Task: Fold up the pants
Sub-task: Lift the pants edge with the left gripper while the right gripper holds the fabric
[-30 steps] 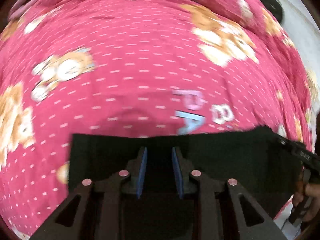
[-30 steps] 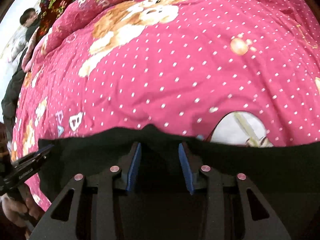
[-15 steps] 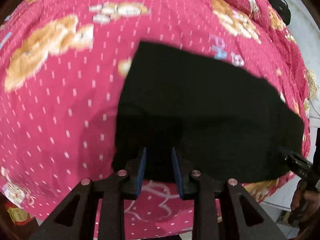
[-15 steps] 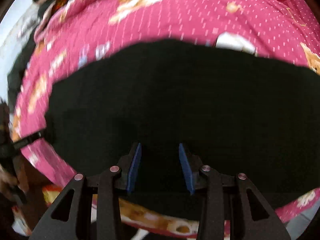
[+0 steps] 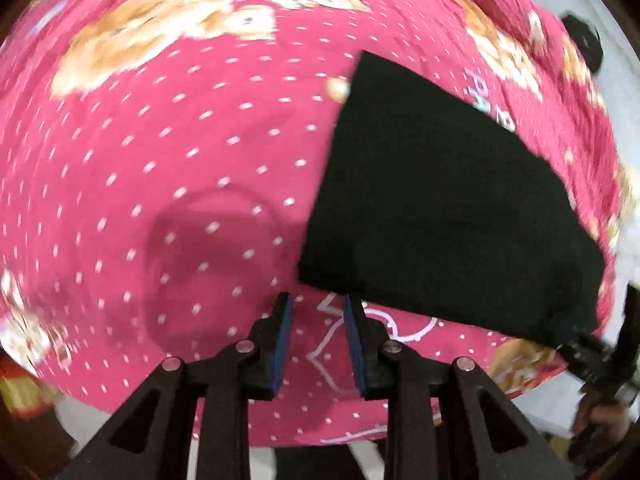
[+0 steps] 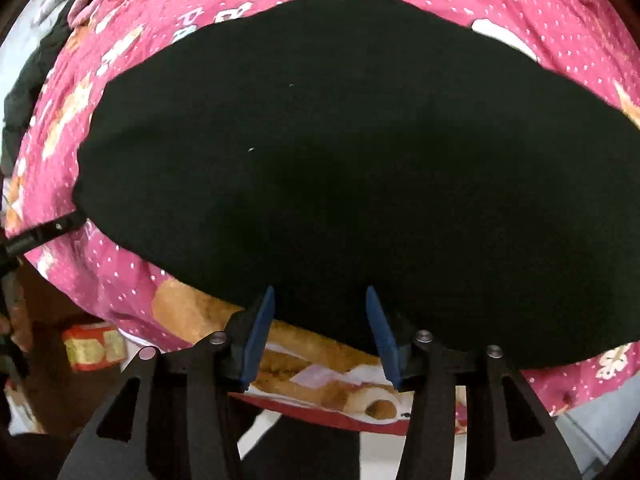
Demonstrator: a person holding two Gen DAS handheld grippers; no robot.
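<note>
While the left tongs [image 5: 316, 344] hang parted and empty at lower centre, the folded black pants [image 5: 448, 208] lie up-right on the bed [image 5: 160, 140], long axis slanting. Right view: the right tongs [image 6: 320, 330] are opening over the pants' near edge, nearer.

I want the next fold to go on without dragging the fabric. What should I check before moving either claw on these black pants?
1. Left claw clear of fabric: ok, only the pink quilt shows between its pads.
2. Right claw clear of fabric: not ok, its jaws are opening but the near edge of the pants lies between them.
3. Black pants lying flat: ok, no bunching visible.
4. Pants fully on the quilt: ok, though the near edge lies close to the quilt's edge.
5. Folded layers lined up: cannot tell, the fabric is too dark.
</note>
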